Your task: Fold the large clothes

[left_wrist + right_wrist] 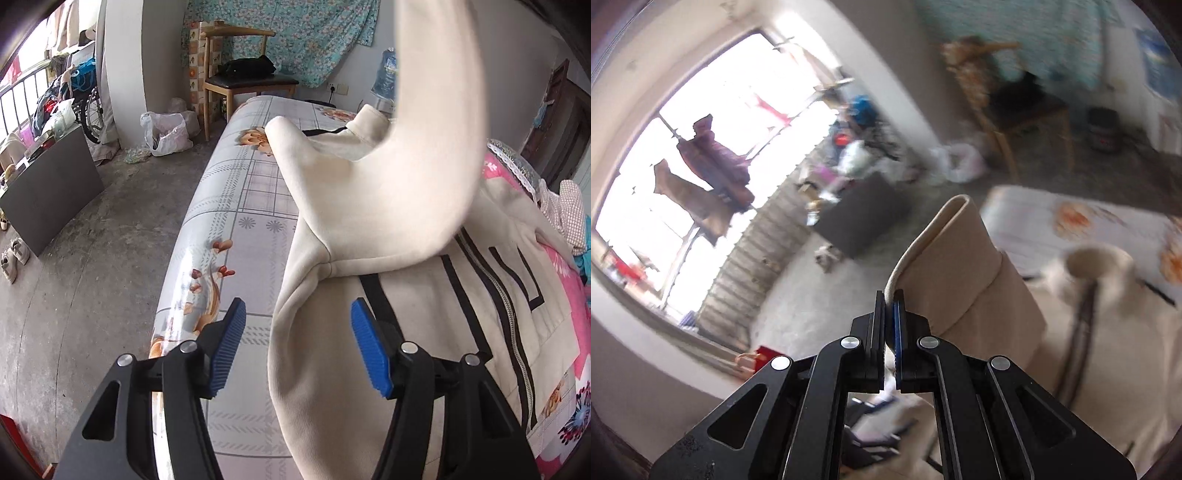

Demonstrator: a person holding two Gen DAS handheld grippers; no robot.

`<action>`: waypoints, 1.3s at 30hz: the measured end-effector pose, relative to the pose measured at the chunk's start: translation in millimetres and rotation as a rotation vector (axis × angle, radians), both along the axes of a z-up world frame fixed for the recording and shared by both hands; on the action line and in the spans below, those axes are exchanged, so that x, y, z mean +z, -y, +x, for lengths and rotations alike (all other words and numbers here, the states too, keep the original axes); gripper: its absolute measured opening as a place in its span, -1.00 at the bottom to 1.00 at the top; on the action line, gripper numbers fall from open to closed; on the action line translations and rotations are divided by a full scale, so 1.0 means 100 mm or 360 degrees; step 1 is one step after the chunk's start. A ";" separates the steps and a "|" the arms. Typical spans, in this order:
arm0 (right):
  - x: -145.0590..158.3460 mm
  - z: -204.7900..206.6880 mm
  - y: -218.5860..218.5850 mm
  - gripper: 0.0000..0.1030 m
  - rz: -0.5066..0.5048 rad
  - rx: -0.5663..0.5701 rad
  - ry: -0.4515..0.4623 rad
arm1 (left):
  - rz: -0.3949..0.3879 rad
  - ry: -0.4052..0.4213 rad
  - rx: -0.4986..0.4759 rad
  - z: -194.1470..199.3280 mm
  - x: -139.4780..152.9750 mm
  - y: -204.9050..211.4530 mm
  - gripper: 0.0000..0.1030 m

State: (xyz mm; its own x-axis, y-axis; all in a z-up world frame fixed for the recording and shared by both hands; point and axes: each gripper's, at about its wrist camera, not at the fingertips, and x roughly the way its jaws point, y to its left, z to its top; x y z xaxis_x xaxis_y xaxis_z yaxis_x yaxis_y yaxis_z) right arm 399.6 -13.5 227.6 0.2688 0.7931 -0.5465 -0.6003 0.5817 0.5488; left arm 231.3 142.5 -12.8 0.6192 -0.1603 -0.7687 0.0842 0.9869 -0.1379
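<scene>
A cream zip-up jacket with black stripes lies on the bed, front side up. One sleeve is lifted high above the body, blurred. My left gripper is open just above the jacket's left side fold, holding nothing. My right gripper is shut on the cuff end of the cream sleeve and holds it up in the air over the jacket.
The bed has a patterned grey sheet and a pink quilt at the right. A wooden chair with a black bag stands beyond the bed. A dark board, a plastic bag and shoes lie on the concrete floor at left.
</scene>
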 end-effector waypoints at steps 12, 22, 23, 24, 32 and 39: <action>0.31 -0.03 -0.68 -0.96 -0.0004 0.0074 0.0268 | 0.0151 0.0015 0.0151 0.10 -0.02 0.05 0.24; -0.96 0.46 1.88 -0.96 -0.0167 -0.0680 -0.0069 | 0.0304 -0.0117 0.0175 0.26 -0.25 0.06 -0.43; -1.15 0.45 2.03 -0.96 -0.0219 -0.0726 -0.0116 | 0.0301 -0.0117 0.0178 0.26 -0.25 0.06 -0.43; -1.37 0.45 2.17 -0.96 -0.0269 -0.0761 -0.0181 | 0.0307 -0.0119 0.0179 0.26 -0.25 0.05 -0.44; -2.05 0.37 2.52 -0.96 -0.0325 -0.0779 -0.0331 | 0.0337 -0.0164 0.0196 0.33 -0.23 0.07 -0.44; -2.60 0.40 2.76 -0.80 -0.0556 -0.0780 -0.0557 | 0.0248 -0.0171 0.0167 0.28 -0.21 -0.01 -0.44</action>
